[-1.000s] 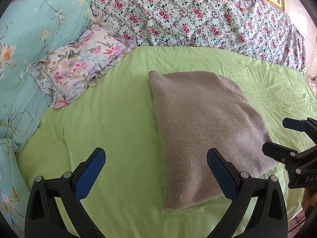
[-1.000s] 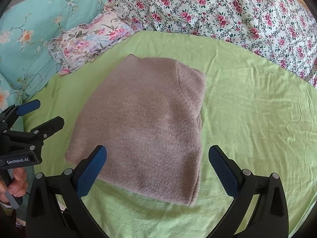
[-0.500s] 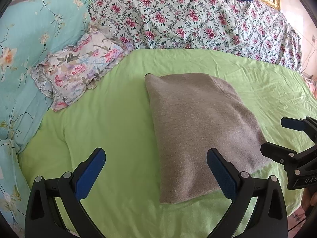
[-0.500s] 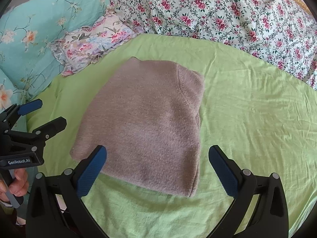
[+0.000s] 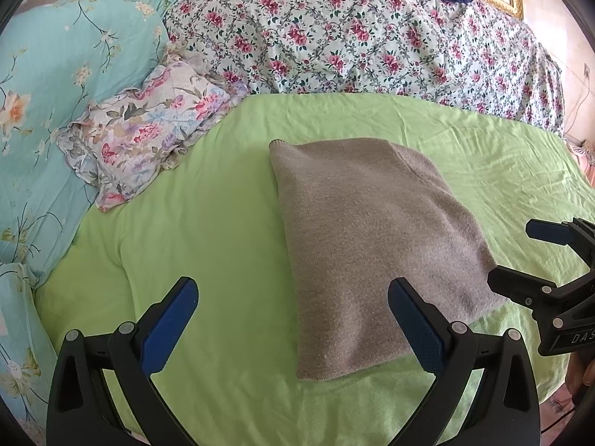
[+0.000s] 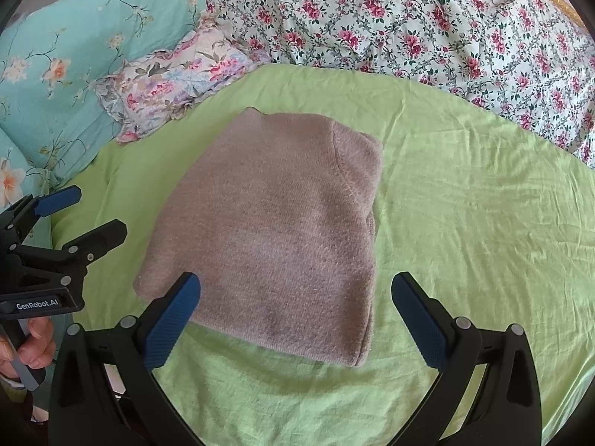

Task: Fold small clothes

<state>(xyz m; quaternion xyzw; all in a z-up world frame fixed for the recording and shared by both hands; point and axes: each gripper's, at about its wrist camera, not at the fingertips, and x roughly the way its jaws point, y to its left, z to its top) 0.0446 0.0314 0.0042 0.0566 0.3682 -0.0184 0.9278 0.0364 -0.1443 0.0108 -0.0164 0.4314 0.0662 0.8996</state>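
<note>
Two spread, empty tools (image 5: 293, 312) (image 6: 297, 308), one folded sweater (image 5: 375, 252), one green sheet (image 5: 208, 223).

Looking forward and down along the left gripper (image 5: 292, 314) fingers from the near edge of the green sheet (image 5: 223, 223), with the folded brown knit garment (image 5: 372, 245) close ahead toward 1 o'clock. Looking likewise along the right gripper (image 6: 295, 314) fingers, garment (image 6: 275, 234) near, toward 11 o'clock. Sharing the garment, green sheet (image 6: 465, 204), ruffled floral pillow (image 5: 148, 141) (image 6: 178, 78) at 10 o'clock, and rose-print bedding (image 5: 372, 37) (image 6: 409, 18) at 12. Catching each other's gripper at the 3 (image 5: 539, 260) and 9 o'clock (image 6: 70, 215) edges.
</note>
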